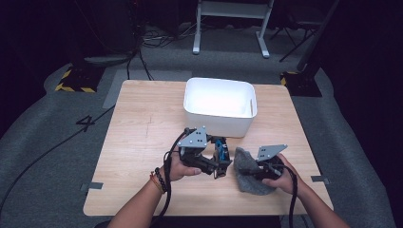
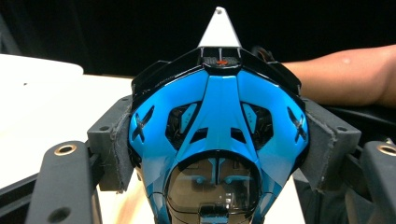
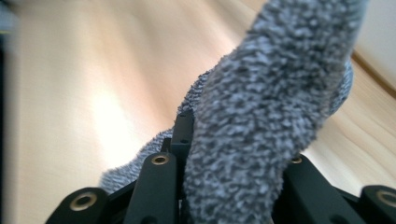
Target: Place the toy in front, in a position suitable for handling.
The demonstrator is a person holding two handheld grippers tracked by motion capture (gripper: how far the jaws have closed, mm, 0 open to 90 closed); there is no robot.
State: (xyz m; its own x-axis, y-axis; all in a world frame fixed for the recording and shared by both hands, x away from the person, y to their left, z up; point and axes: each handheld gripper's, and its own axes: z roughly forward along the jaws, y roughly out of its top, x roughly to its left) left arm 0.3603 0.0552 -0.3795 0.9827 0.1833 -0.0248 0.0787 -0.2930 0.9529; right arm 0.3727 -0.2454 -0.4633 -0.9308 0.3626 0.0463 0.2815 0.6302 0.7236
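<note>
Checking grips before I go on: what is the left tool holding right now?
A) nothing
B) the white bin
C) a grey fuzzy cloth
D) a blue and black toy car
D: in the left gripper view the left tool's pads press on both sides of the blue and black toy car; the grey fuzzy cloth is in the right tool.

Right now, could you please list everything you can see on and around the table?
Toy car: one, blue and black, clamped between the left gripper's pads.
Cloth: one, grey and fuzzy, near right of table, pinched by the right gripper.
Bin: one, white, far middle of table.
Table: one, light wood.
Frame: one, white, on floor beyond table.
Left gripper: one, black.
Right gripper: one, black.
Forearms: two, entering from the near edge.
</note>
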